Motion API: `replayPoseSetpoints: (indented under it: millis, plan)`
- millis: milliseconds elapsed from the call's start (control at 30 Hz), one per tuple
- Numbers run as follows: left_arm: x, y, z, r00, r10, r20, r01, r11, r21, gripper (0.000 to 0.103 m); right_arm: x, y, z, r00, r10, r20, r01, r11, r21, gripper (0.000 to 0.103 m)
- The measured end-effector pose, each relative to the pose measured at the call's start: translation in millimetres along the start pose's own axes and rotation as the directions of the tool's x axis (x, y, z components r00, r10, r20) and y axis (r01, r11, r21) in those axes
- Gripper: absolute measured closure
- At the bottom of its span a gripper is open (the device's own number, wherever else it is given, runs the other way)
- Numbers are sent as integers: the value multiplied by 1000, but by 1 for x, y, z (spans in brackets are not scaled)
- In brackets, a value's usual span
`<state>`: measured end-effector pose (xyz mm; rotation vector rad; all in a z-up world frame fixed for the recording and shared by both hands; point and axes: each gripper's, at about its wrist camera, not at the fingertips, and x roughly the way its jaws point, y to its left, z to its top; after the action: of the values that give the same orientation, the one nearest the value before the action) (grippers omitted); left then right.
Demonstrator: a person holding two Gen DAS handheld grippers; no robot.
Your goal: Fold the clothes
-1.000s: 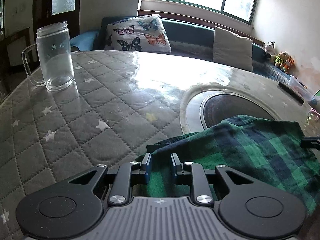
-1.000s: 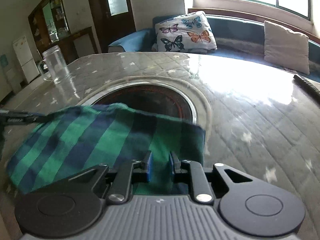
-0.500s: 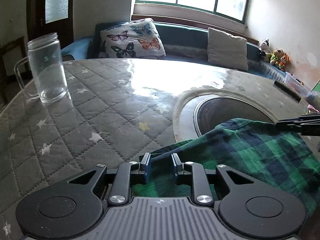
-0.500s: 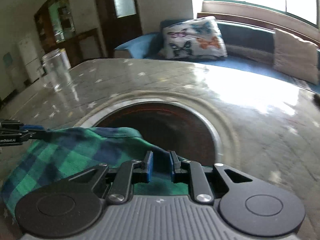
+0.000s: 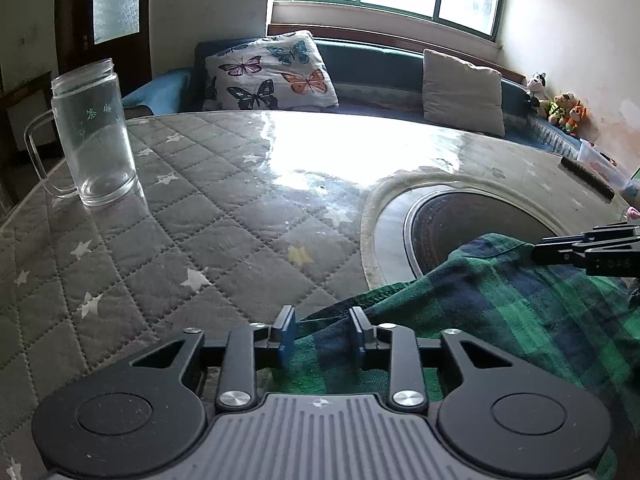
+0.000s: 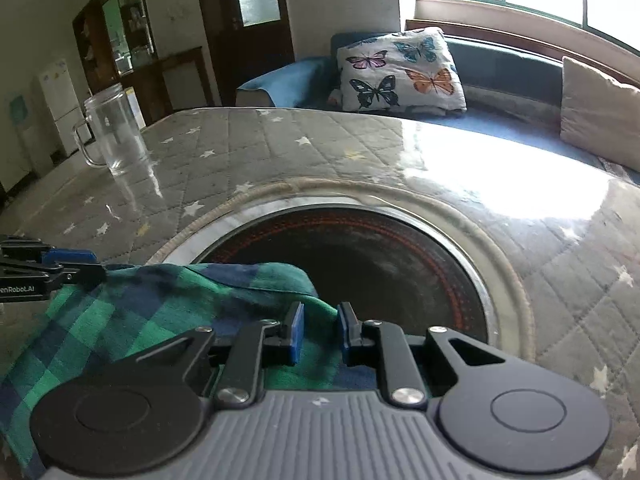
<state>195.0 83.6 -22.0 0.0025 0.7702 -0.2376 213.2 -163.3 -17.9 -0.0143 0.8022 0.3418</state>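
Note:
A green and navy plaid garment [image 5: 500, 312] lies on the quilted grey table cover, bunched at the near edge of the round dark burner; it also shows in the right wrist view [image 6: 140, 312]. My left gripper [image 5: 322, 334] has its jaws apart, with the garment's left edge lying between them. My right gripper [image 6: 320, 330] has its jaws apart over the garment's right edge, cloth between them. Each gripper shows in the other's view: the right one [image 5: 588, 250] and the left one [image 6: 44, 270].
A tall clear glass mug [image 5: 94, 136] stands at the far left of the table [image 5: 224, 216]. A round dark burner [image 6: 368, 256] with a pale ring is set in the middle. A dark remote [image 5: 586, 178] lies at the far right. A sofa with pillows stands behind.
Both grippers' jaws have spread wider and no longer pinch the cloth. The garment has been carried back toward me and now lies bunched at the burner's near edge.

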Motion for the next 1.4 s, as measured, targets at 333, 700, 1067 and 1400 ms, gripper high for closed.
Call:
replayPoseSetpoints:
  millis: [333,700,1067,1400]
  plan:
    - [-31,17,-6,998,52,29,-51,997,-52,35,-19,35,3,1000,24,-8,-24,993,-120,72]
    - [-78,21,-33,994,80,69,-74,993,-98,0,-70,140,-34,967,243,-84,-256,889,-379,62]
    - [-99,30,-57,997,65,32,-54,962,-266,0,-76,218,-81,949,279,-148,-311,746,-589,62]
    - [-94,29,-65,998,-64,6,60,905,-422,4,-81,212,-75,952,292,-96,-300,818,-491,99]
